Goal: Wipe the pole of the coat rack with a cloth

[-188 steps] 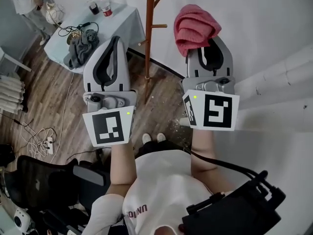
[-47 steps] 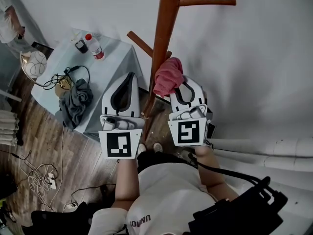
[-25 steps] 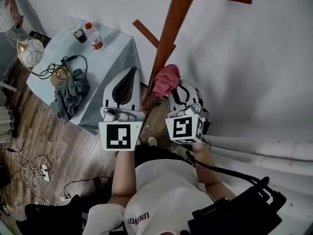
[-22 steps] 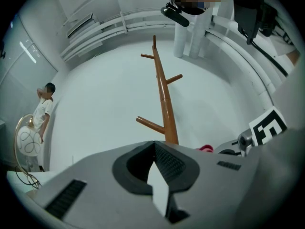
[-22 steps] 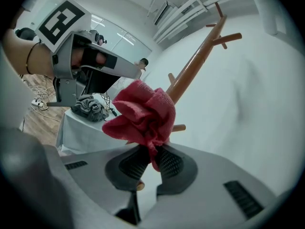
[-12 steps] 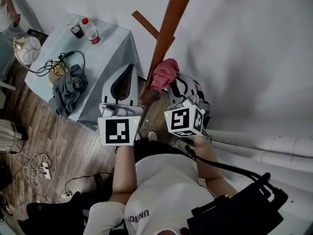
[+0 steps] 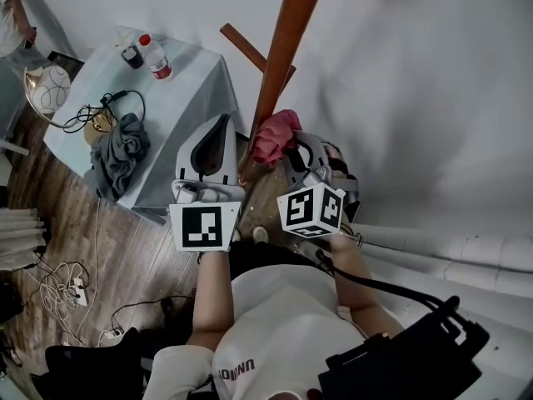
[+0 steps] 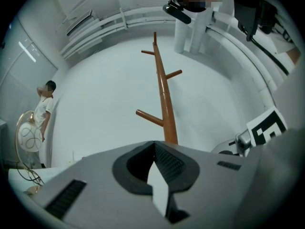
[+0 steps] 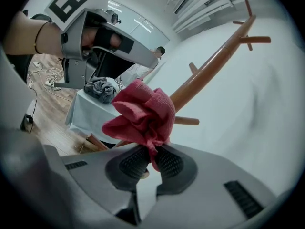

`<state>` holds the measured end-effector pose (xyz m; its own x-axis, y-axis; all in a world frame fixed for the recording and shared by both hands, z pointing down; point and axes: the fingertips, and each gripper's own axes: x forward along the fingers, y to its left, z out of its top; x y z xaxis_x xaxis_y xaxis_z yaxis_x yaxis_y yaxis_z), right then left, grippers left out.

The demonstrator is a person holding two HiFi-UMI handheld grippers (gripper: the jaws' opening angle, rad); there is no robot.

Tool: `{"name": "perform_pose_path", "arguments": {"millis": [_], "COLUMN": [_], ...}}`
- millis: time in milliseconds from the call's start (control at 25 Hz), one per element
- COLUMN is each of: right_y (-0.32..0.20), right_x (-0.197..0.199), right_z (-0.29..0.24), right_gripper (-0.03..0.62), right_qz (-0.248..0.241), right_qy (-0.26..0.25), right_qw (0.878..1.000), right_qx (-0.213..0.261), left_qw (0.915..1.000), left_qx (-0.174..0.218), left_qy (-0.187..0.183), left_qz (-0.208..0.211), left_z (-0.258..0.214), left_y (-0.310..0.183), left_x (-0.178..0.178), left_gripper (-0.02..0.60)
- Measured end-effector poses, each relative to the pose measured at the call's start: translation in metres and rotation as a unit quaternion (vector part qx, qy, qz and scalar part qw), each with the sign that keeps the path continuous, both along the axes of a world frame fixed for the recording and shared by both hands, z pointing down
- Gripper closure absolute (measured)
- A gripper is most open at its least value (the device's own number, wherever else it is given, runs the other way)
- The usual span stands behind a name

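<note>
The pole runs off the head view's top edge; the cloth hides any contact.

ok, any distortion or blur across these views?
Left gripper view: heavy fisheye, dark corners, pole sharp. Right gripper view: same fisheye bows the pole; red cloth in focus, background softer. Head view: even diffuse light, no glare, mild wide-angle stretch.
</note>
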<state>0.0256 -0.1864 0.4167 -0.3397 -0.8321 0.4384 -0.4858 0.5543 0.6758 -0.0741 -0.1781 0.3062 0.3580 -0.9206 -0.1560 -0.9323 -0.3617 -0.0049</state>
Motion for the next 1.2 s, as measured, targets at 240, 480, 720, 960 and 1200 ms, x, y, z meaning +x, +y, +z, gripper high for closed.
{"name": "perform_pose_path", "arguments": {"millis": [240,480,720,960,1200], "right_y": [0.002,0.003,0.006,0.009,0.013], "right_x": [0.001,0.003,0.008,0.019,0.034], "right_z": [0.008,0.009,0.004,-0.003,-0.009], "right_gripper": [0.546,0.546,0.546,0.546,0.546], "right_qz": [-0.006,-0.004,-0.001,0.006,0.022], "right_qy": [0.036,0.037,0.025,0.021,0.017], "right_qw": [0.999,0.998,0.998,0.997,0.998], "right_qx": [-0.023,-0.047,-0.062,-0.067,-0.064], "left_qw": [1.0000,1.0000,1.0000,0.9999,0.9998], "left_qx": [-0.003,-0.002,-0.003,-0.005,-0.004], "left_qy": [-0.003,-0.005,-0.006,-0.004,-0.008], "left_qz": [0.001,0.001,0.005,0.009,0.016], "left_z": [0.002,0.002,0.003,0.002,0.001], "left_y": [0.000,0.000,-0.002,-0.001,0.001], "left_x": [0.001,0.002,0.005,0.010,0.014], "left_gripper": [0.569,0.569,0.569,0.568,0.568]}}
